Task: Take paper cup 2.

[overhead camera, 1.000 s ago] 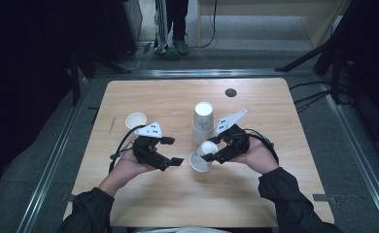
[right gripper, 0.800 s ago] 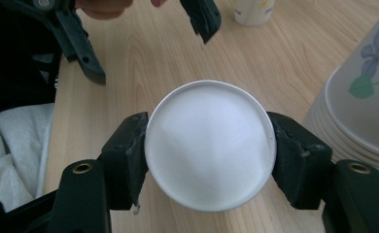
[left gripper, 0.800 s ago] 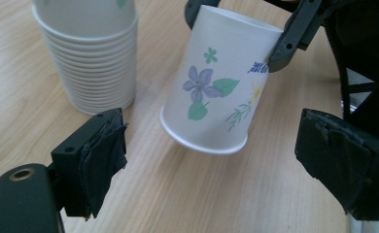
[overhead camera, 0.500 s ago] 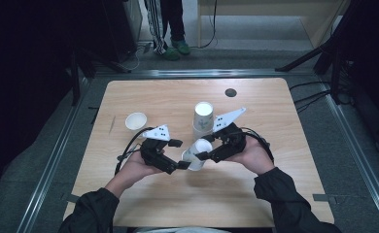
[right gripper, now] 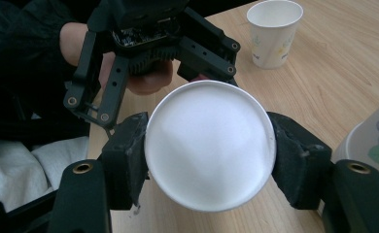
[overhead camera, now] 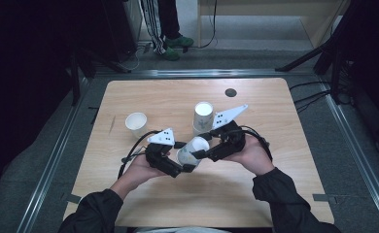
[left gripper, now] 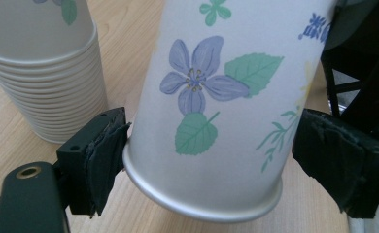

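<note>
The right gripper [overhead camera: 203, 154] clamps the paper cup [overhead camera: 191, 150] near its base; the left gripper [overhead camera: 186, 156], jaws just narrowing, brackets its rim end, 1 pad [left gripper: 105, 150] touching.

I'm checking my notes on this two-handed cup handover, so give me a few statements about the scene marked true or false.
1. The right gripper is shut on a paper cup. True.
2. The held cup stands upright on the table. False: it is lifted and lies sideways between the grippers.
3. The left gripper has its jaws around the cup's rim end. True; the jaws have just been closing, and the right pad stands apart from the cup.
4. A lone cup lies tipped over. False: it stands upright, mouth up.
5. A cup stack stands upside down behind the grippers. True.
</note>
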